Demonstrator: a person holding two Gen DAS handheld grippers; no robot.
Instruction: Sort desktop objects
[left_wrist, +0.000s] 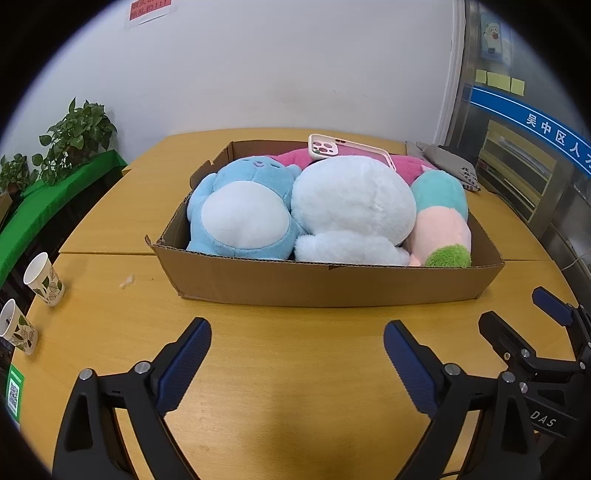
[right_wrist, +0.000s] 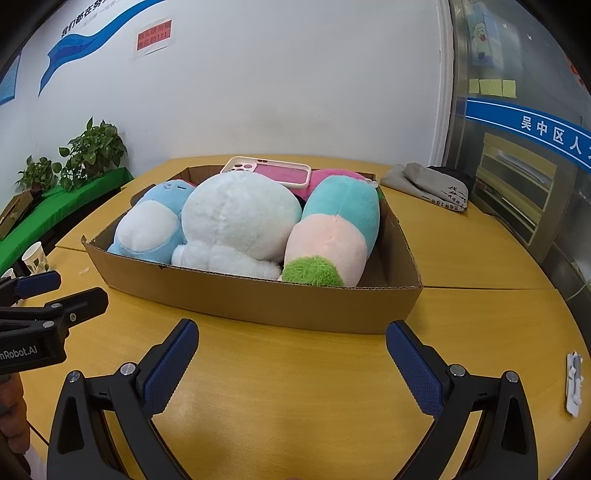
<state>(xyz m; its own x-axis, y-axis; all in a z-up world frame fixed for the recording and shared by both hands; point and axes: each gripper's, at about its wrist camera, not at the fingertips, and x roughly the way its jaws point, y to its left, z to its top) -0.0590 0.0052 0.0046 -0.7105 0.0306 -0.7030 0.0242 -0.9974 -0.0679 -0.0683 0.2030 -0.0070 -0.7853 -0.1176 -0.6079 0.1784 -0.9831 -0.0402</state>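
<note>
Both hand-held grippers, left (left_wrist: 297, 354) and right (right_wrist: 291, 356), gape empty over yellow table (left_wrist: 295, 398) facing white wall (left_wrist: 277, 74).

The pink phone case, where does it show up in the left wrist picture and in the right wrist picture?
Left wrist: the pink phone case lies atop the plush toys at the far side of the cardboard box, right of centre.
Right wrist: the case sits upper centre, far side.
Shared landmark: the white plush just in front of it.

My right gripper's (left_wrist: 546, 317) black body reads "DAS"; my left's (right_wrist: 48, 291) "nRobot.AI"; the blue glass-door band (left_wrist: 524, 118) "吴中区人".
</note>
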